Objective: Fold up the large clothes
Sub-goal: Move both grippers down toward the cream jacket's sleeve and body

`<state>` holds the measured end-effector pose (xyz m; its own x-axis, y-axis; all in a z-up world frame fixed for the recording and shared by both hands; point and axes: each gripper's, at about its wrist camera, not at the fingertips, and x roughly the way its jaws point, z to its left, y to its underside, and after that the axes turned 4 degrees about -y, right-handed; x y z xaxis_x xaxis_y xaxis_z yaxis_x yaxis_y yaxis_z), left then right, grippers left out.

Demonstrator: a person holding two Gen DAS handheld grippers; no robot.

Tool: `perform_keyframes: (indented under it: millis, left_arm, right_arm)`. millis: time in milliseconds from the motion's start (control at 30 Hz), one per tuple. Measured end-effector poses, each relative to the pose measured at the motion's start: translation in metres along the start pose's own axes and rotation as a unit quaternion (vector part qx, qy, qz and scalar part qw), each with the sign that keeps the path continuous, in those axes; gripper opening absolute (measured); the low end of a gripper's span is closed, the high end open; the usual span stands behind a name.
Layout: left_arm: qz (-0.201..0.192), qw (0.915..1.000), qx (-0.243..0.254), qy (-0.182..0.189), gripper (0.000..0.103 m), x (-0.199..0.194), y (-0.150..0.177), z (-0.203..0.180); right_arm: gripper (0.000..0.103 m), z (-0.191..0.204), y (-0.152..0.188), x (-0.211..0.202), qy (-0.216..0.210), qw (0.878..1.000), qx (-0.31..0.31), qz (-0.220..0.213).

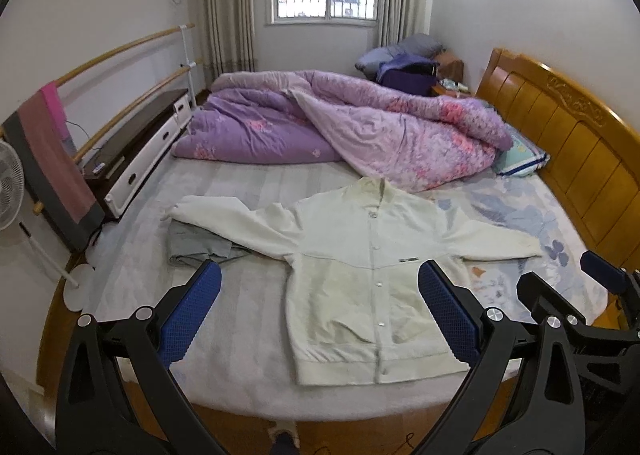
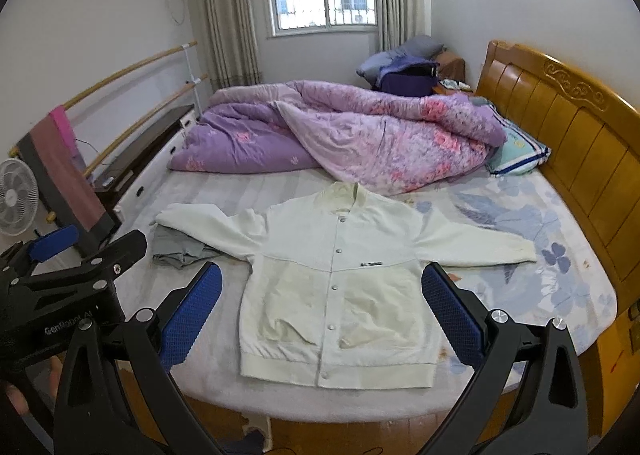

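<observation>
A large pale cream button-front jacket (image 1: 360, 255) lies flat, face up, on the bed, sleeves spread out to both sides, collar away from me; it also shows in the right wrist view (image 2: 340, 275). My left gripper (image 1: 320, 311) is open and empty, held above the near bed edge over the jacket's lower half. My right gripper (image 2: 322, 307) is open and empty, also above the jacket's hem area. Each gripper shows at the edge of the other's view. The jacket's left sleeve lies over a folded grey garment (image 1: 196, 247).
A bunched purple floral quilt (image 1: 340, 127) fills the far half of the bed. A wooden headboard (image 1: 568, 127) runs along the right. A pillow (image 1: 520, 159) lies by it. A rail with a towel (image 1: 52, 159), a fan (image 1: 10, 191) and a low cabinet (image 1: 144, 151) stand left.
</observation>
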<state>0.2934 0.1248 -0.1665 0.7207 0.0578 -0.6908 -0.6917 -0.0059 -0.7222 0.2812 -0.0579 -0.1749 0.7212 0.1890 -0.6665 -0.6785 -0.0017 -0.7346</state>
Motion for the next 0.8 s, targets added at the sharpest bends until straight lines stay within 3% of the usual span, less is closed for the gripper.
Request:
perform_keyframes:
  millis: [433, 800]
  left_arm:
    - [0.098, 0.9951, -0.01, 0.009, 0.098, 0.193, -0.036, 0.132]
    - [0.159, 0.9865, -0.039, 0.006, 0.098, 0.311, -0.027, 0.187]
  right_arm:
    - [0.097, 0.105, -0.031, 0.189, 0.028, 0.996, 0.052, 0.067]
    - [0.096, 0.144, -0.029, 0.321, 0.03, 0.991, 0.054, 0.12]
